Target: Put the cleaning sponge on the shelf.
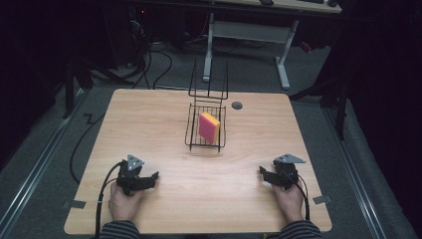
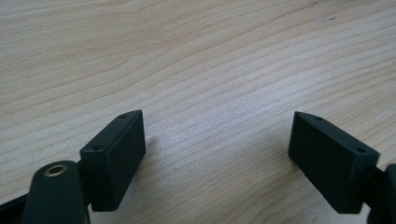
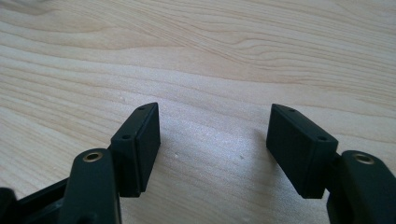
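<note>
Dark surroundings frame a pale square wooden table (image 1: pixel 164 124) with visible grain, standing on grey carpet, with black cables trailing on the floor behind it and the white legs of a second desk (image 1: pixel 249 35) beyond. Near the table's far middle sits a small black wire basket (image 1: pixel 191 124) with a tall wire back rising at its far side, and inside it a pink and yellow rectangular sponge (image 1: pixel 209 127) stands on edge, leaning slightly. A small dark round grommet (image 1: pixel 237 105) lies in the tabletop just right of the basket. At the near left, a hand (image 1: pixel 122 201) in a striped sleeve holds the left gripper (image 1: pixel 152 178) low over the wood, well apart from the basket; in the left gripper view its two black jaws stand spread wide with bare wood grain between them. At the near right, the other hand (image 1: pixel 288 199) holds the right gripper (image 1: pixel 262 173), likewise low over the table and far from the basket; in the right gripper view (image 3: pixel 212 135) its jaws are also parted, gripping nothing.
</note>
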A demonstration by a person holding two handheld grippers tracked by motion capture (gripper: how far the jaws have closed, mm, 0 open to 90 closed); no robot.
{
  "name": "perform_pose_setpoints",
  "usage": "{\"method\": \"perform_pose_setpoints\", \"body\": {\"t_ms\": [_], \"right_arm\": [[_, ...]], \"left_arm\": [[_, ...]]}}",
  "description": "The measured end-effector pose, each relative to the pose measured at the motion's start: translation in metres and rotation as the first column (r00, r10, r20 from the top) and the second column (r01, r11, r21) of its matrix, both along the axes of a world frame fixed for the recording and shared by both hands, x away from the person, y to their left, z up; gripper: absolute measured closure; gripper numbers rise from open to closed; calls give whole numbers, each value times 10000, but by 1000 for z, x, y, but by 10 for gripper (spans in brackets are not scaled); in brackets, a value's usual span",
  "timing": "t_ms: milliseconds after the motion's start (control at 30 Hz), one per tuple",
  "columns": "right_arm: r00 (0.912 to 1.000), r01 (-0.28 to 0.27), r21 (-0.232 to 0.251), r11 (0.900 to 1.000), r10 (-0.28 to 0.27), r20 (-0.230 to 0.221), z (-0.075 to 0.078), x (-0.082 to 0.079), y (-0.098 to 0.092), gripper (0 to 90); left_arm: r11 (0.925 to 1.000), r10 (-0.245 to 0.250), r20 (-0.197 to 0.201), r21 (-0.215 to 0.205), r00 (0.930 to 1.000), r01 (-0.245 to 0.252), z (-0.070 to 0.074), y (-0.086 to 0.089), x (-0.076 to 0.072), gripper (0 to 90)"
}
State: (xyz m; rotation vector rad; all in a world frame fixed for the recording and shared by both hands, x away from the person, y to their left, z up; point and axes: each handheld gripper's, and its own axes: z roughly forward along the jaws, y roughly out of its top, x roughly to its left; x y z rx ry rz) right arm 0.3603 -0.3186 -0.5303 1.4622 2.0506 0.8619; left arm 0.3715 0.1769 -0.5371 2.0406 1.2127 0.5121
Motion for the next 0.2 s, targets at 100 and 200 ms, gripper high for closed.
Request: {"method": "perform_pose_setpoints", "body": {"t_ms": [100,200], "right_arm": [[10000,-10,-8,10000,10,3,0,0,0,356],[10000,2,2,10000,-2,-2,0,0,0,356]], "left_arm": [[10000,6,4,0,10000,-6,0,0,0,193],[10000,7,5,-1,10000,-7,0,0,0,193]]}}
